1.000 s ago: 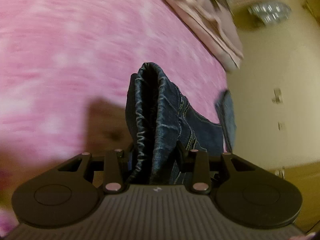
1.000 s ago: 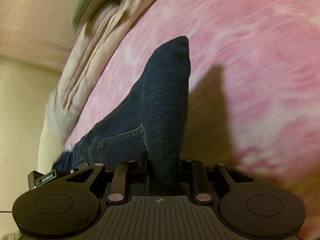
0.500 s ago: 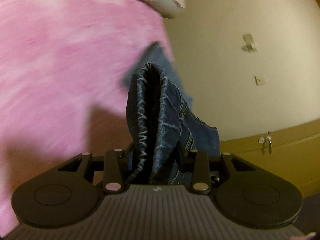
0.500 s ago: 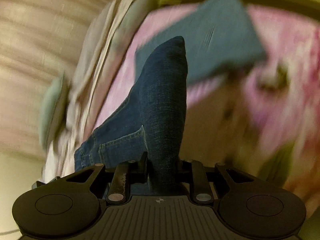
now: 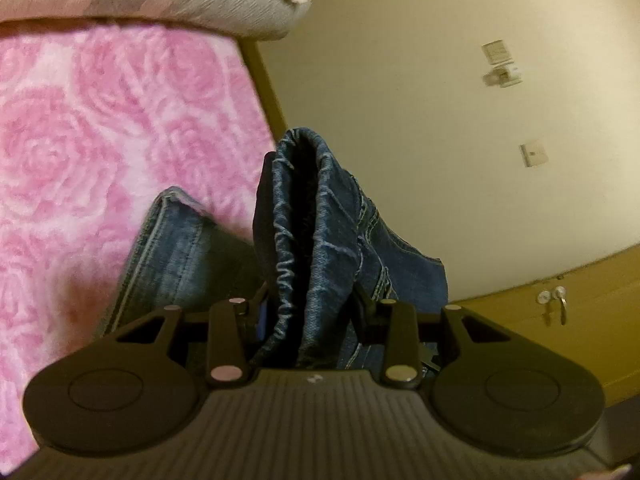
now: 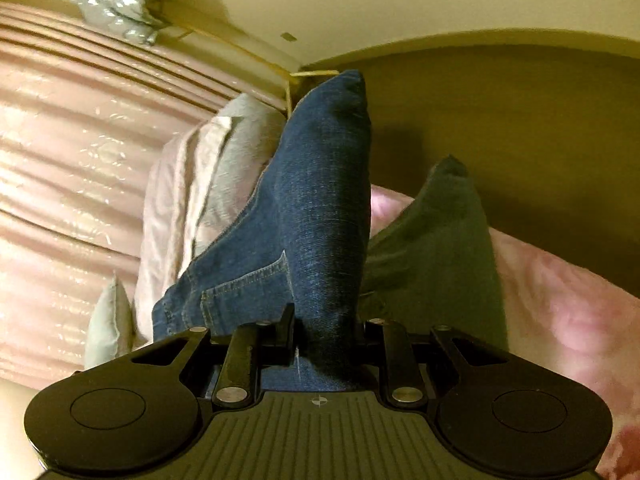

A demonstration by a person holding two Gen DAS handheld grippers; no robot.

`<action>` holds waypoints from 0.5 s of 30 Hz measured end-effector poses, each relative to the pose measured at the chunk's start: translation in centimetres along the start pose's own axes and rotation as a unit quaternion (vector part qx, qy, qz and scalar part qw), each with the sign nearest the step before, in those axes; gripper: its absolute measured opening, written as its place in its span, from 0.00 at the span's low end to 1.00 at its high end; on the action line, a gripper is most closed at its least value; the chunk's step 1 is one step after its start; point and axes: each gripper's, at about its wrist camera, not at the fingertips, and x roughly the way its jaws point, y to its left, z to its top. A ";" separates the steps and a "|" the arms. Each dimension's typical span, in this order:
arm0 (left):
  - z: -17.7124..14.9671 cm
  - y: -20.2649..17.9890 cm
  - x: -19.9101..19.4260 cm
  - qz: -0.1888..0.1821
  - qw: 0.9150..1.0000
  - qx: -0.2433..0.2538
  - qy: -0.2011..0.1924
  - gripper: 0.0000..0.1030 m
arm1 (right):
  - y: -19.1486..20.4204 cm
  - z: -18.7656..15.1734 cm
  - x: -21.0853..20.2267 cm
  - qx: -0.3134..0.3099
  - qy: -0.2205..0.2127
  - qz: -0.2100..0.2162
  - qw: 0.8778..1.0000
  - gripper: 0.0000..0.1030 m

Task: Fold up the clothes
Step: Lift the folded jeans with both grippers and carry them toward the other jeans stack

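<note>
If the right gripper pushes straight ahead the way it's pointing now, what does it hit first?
Beyond the jeans clamped in the right gripper, the line runs over the pink blanket toward the dark olive panel at the bed's end. That panel is probably first, though depth is unclear.

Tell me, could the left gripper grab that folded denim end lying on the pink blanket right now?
Probably not yet: the left gripper is shut on the jeans, so its jaws are full. The folded denim end lies just beside it, nothing between.
</note>
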 end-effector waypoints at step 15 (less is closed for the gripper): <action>0.0 4.0 3.4 0.042 0.997 0.049 0.048 0.42 | -5.3 -2.2 1.6 -0.015 0.007 -0.074 0.997 0.36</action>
